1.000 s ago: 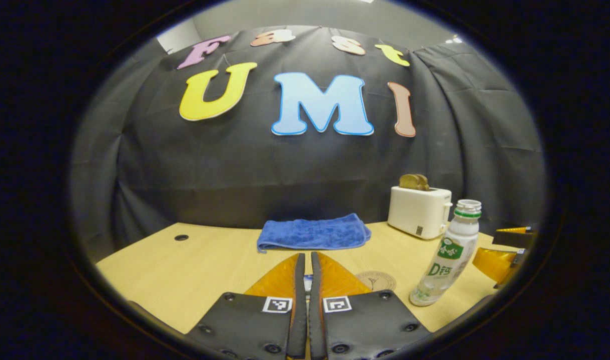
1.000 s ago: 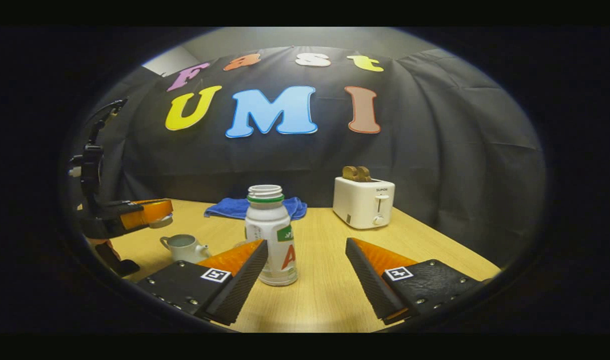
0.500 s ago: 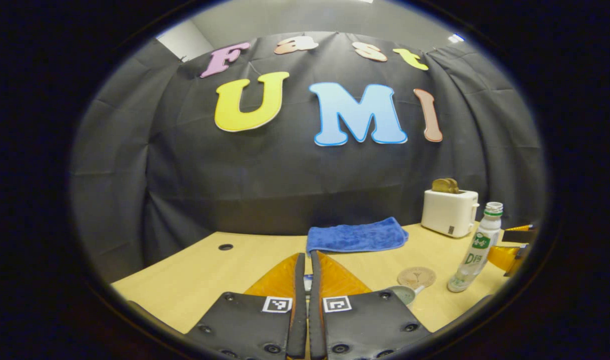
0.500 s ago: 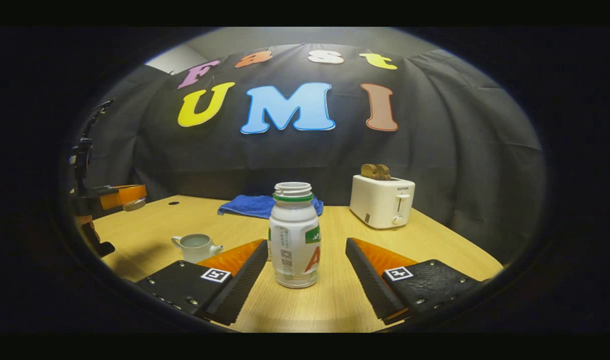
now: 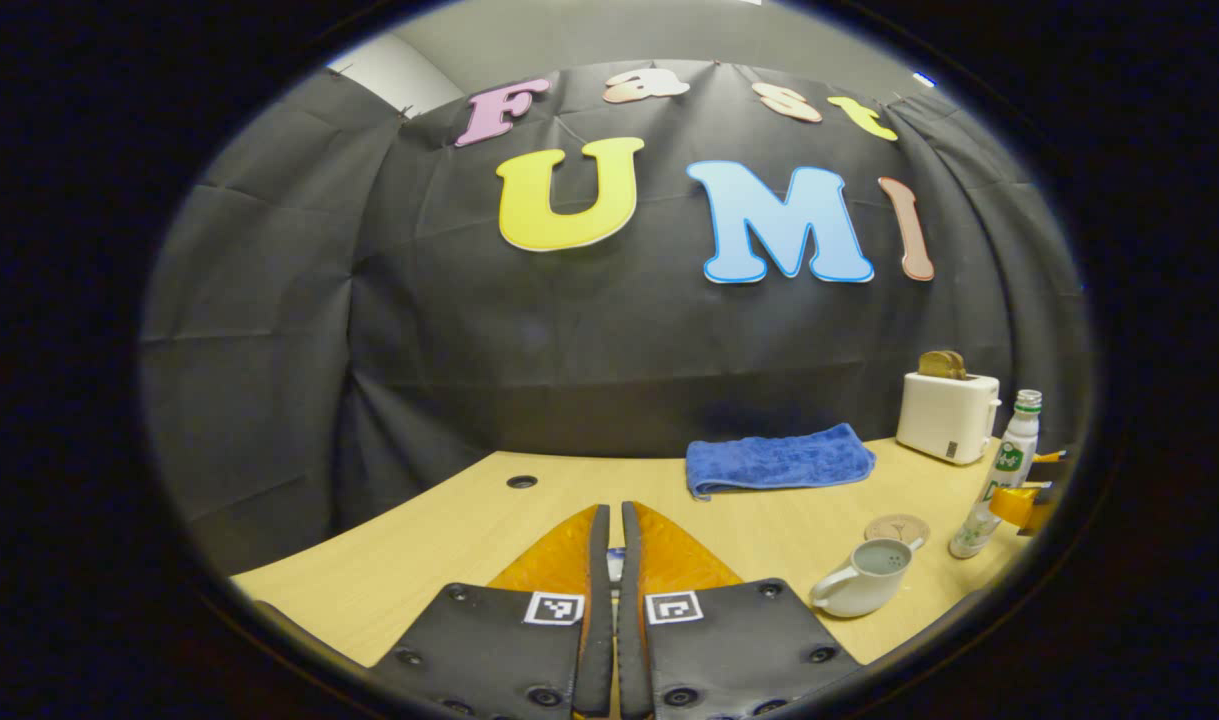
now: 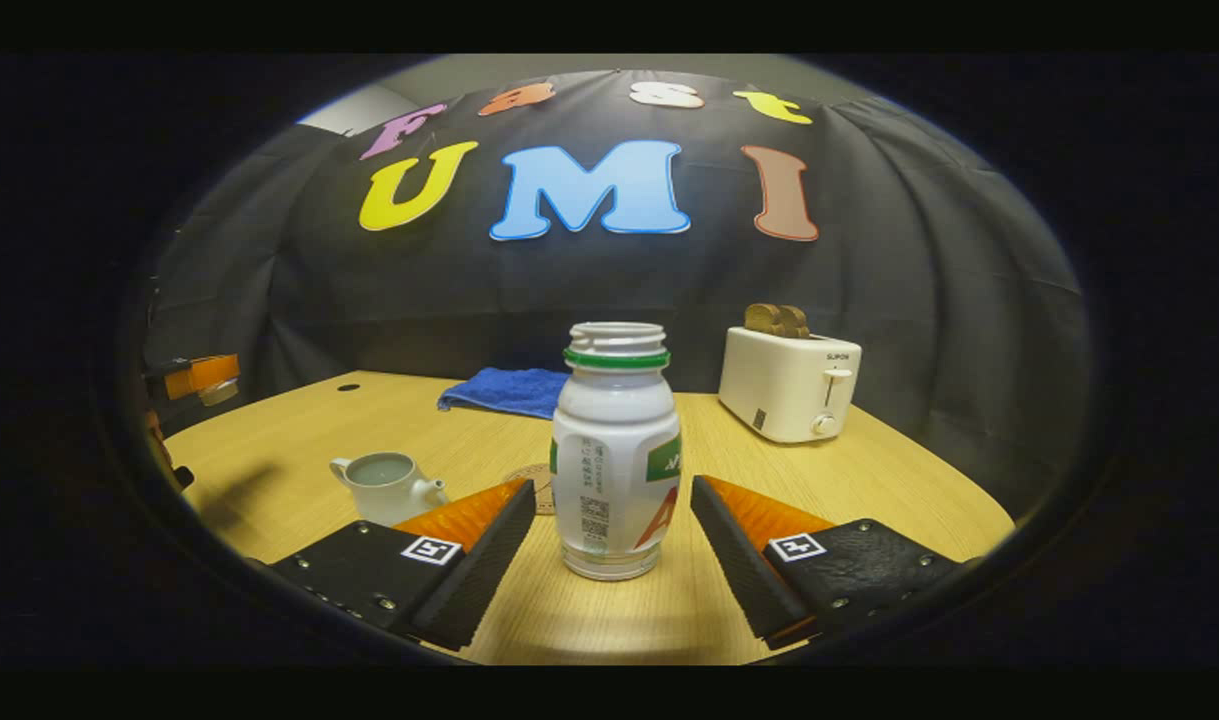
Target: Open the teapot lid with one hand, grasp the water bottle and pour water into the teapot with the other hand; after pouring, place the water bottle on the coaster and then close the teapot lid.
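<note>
The white teapot stands open on the table, with no lid on it; in the right gripper view the teapot is at the left. My left gripper is shut on the teapot lid, held in the air far left of the pot. The capless white water bottle stands upright between the fingers of my right gripper, which is open with a small gap on each side. The round coaster lies between teapot and bottle.
A white toaster with bread in it stands at the back right. A folded blue cloth lies at the back by the wall. A small cable hole is in the tabletop at the back left.
My left gripper has carried the lid away to the left of the teapot. My right gripper has moved forward, so the bottle now stands between its fingers.
</note>
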Motion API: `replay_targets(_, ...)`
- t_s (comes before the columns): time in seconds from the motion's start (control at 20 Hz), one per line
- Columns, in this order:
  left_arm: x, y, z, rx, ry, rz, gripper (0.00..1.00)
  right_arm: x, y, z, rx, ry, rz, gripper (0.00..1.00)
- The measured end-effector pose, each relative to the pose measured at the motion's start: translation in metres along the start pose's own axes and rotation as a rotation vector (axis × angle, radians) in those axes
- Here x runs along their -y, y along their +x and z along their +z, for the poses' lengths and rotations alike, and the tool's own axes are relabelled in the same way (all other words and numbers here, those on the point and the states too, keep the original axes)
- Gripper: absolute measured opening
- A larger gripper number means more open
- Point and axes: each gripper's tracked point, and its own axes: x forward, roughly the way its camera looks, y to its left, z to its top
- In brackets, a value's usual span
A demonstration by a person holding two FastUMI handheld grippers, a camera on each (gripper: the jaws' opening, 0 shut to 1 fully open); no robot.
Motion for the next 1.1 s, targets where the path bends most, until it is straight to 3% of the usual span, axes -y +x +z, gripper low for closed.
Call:
replay_targets(0.15, -0.012, -0.003, -0.008, -0.007, -0.004, 0.017, 0.08, 0.001, 0.006, -0.007, -0.023, -0.015, -0.011, 0.94)
replay_targets(0.4, -0.025, -0.005, -0.017, -0.022, -0.009, 0.031, 0.08, 0.004, 0.011, -0.011, -0.039, -0.005, -0.027, 0.77)
replay_targets(0.65, -0.029, -0.009, -0.024, -0.033, -0.021, 0.029, 0.08, 0.004, 0.008, -0.01, -0.037, -0.017, -0.032, 0.75)
replay_targets(0.7, -0.029, -0.009, -0.025, -0.035, -0.022, 0.029, 0.12, 0.005, 0.008, -0.009, -0.036, -0.032, -0.037, 0.75)
replay_targets(1.0, -0.031, -0.011, -0.027, -0.033, -0.031, 0.02, 0.12, 0.01, 0.003, 0.02, 0.018, -0.252, -0.119, 0.71)
replay_targets(1.05, -0.033, -0.011, -0.028, -0.033, -0.034, 0.019, 0.08, 0.009, 0.002, 0.025, 0.03, -0.291, -0.128, 0.71)
replay_targets(1.1, -0.034, -0.01, -0.027, -0.033, -0.037, 0.02, 0.12, 0.006, 0.002, 0.029, 0.042, -0.318, -0.129, 0.71)
